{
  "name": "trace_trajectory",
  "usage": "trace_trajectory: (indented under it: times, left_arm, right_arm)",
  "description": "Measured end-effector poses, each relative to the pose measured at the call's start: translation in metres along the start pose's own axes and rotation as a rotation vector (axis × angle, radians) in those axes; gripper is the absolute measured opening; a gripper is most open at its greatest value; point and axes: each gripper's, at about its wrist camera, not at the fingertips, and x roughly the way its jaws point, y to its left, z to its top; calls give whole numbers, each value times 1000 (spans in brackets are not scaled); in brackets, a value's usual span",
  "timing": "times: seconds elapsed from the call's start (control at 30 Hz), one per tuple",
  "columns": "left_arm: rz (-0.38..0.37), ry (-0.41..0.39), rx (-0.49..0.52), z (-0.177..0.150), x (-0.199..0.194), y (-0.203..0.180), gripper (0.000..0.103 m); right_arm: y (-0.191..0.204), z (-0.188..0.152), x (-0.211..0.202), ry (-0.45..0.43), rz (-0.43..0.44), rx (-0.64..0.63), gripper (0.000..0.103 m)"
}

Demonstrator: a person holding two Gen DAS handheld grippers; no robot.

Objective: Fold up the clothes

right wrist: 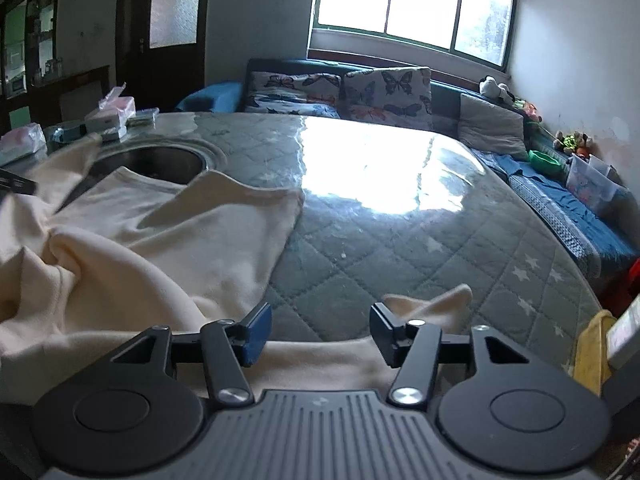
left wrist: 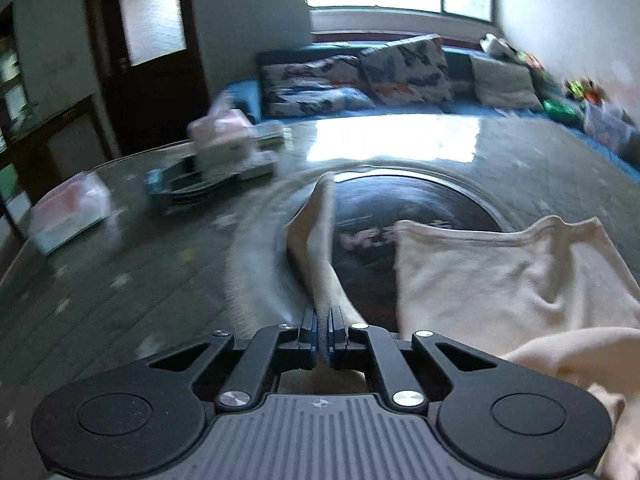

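Clearly mid-fold: left tongs (left wrist: 324, 320) pressed together on a cream garment (left wrist: 500, 280) edge, lifted taut toward 12 o'clock, presumably to carry it over. Right tongs (right wrist: 318, 330) spread, pinching nothing, poised over the near hem (right wrist: 328, 364), probably ready to take a corner. Garment sprawled on the quilted counter (right wrist: 400, 248), partly across a dark round inset (left wrist: 420, 208) at 11 o'clock. Writing on inset too blurred to read.
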Motion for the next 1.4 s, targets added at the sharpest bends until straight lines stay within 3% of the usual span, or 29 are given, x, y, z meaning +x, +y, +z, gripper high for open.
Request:
trace_trajectory:
  times: [0.27, 0.47, 0.57, 0.67, 0.9, 1.13, 1.23, 1.33, 1.37, 1.4]
  left_arm:
    - [73, -5, -79, -44, -54, 40, 5]
    - [97, 72, -55, -72, -62, 53, 9]
    - [100, 69, -54, -70, -66, 58, 11]
    - [60, 19, -34, -64, -80, 56, 16]
    - [-170, -61, 103, -56, -104, 9, 36]
    - [-368, -58, 307, -62, -100, -54, 39]
    - [-381, -54, 390, -68, -93, -73, 39]
    - [-350, -54, 423, -72, -84, -84, 31]
    - [-351, -48, 423, -72, -81, -85, 13]
    - [-359, -42, 422, -72, -79, -84, 7]
  right_arm:
    - [-7, -7, -6, 11, -31, 6, 58]
    - [-8, -7, -15, 4, -33, 9, 58]
    - [-3, -2, -23, -22, -1, 2, 58]
    - [5, 5, -31, -45, 55, -12, 58]
    - [42, 16, -39, -48, 266, -87, 56]
    - [82, 21, -35, -30, 363, -192, 56]
    - [90, 23, -31, -25, 378, -221, 56]
    - [97, 23, -28, -13, 393, -253, 56]
    - [99, 22, -27, -9, 396, -262, 56]
    - [101, 22, -25, -4, 398, -270, 56]
